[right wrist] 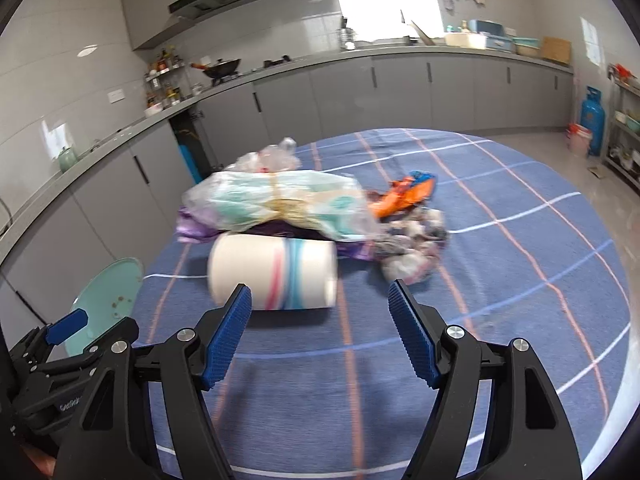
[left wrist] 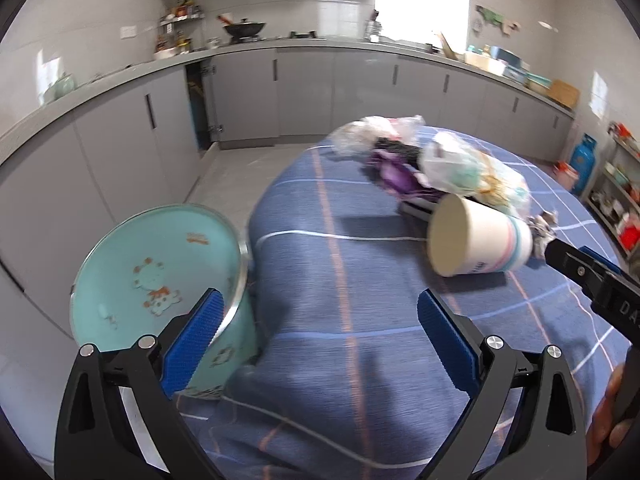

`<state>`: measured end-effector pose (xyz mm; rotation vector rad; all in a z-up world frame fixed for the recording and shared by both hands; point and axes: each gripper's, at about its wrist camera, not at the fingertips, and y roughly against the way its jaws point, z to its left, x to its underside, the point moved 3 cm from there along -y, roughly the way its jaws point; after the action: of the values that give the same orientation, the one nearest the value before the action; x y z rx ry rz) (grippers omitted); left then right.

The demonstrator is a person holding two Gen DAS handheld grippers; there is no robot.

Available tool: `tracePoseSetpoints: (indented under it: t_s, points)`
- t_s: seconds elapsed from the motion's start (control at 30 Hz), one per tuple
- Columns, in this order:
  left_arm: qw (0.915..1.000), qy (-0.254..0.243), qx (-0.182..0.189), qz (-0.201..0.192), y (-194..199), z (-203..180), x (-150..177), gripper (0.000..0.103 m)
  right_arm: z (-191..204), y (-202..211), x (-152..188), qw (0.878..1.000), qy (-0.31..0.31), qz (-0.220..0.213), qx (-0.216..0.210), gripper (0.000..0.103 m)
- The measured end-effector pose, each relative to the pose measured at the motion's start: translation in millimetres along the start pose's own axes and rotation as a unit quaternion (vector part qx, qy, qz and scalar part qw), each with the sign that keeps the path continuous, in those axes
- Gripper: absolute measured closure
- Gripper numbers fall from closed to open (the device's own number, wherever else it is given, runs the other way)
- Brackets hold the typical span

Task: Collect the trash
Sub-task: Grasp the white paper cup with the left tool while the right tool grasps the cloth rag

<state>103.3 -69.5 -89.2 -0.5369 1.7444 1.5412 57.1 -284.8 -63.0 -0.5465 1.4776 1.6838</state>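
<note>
A white paper cup with pink and blue stripes lies on its side on the blue checked tablecloth. Behind it lies a heap of trash: a clear plastic bag with a pale printed pack inside, purple wrappers, an orange wrapper and crumpled bits. My right gripper is open just in front of the cup, not touching it. My left gripper is open over the table's left edge, empty. Beside it stands a turquoise bin. The cup shows its open mouth in the left wrist view.
Grey kitchen cabinets and a worktop with a wok run along the far walls. A blue gas cylinder and a shelf rack stand at the right. The other gripper reaches in from the right edge.
</note>
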Motion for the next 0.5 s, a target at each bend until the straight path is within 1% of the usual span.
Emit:
tracePoseSetpoints:
  t_s: [0.07, 0.13, 0.2, 0.27, 0.37, 0.5]
  points:
    - [0.9999, -0.011, 0.012, -0.001, -1.2, -12.5, -1.9, 0.01, -12.0, 0.5, -1.5, 1.0, -0.01, -0.001, 0.009, 0.033]
    - [0.9996, -0.018, 0.019, -0.004, -1.9, -21.6, -4.5, 0.016, -24.6, 0.9, -3.3, 1.0, -0.019, 0.0, 0.021, 0.035]
    - [0.9992, -0.027, 0.027, -0.005, -3.8, -31.8, -7.7, 0.018, -38.0, 0.9, -5.9, 0.999, -0.032, 0.0, 0.028, 0.035]
    - [0.9989, -0.028, 0.038, -0.004, -5.7, -38.8, -9.9, 0.019, -47.7, 2.0, -7.4, 0.999, -0.039, -0.001, 0.035, 0.035]
    - [0.9981, -0.031, 0.053, -0.006, -9.4, -51.0, -15.3, 0.027, -61.4, 3.9, -10.0, 0.998, -0.05, -0.003, 0.042, 0.035]
    - [0.9977, -0.029, 0.06, -0.014, -15.9, -60.8, -25.3, 0.028, -74.8, 7.2, -14.1, 0.997, -0.058, -0.009, 0.052, 0.035]
